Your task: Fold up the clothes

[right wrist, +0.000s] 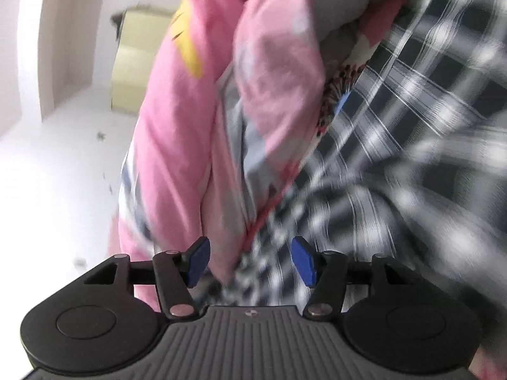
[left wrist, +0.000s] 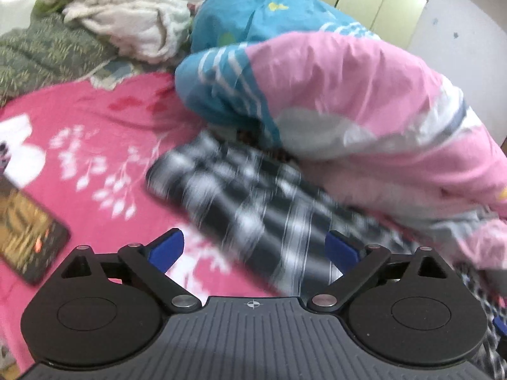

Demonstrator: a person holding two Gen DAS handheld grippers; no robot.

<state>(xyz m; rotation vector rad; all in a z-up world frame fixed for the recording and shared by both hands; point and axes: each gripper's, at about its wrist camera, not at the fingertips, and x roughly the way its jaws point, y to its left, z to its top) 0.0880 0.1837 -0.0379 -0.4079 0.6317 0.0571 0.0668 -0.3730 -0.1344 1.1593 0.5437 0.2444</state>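
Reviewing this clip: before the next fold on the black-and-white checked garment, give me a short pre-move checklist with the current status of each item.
1. Left gripper open with nothing between its jaws: ok.
2. Right gripper open and not pinching cloth: ok; checked fabric shows in the gap, but the pads do not press on it.
3. Checked garment lying flat on the pink bedsheet: ok, though blurred.
4. Garment clear of the pink and blue quilt: not ok, the quilt bulges against its far edge.
5. Phone clear of the garment: ok, it lies apart at the left.
6. Fold edges aligned: cannot tell, motion blur.
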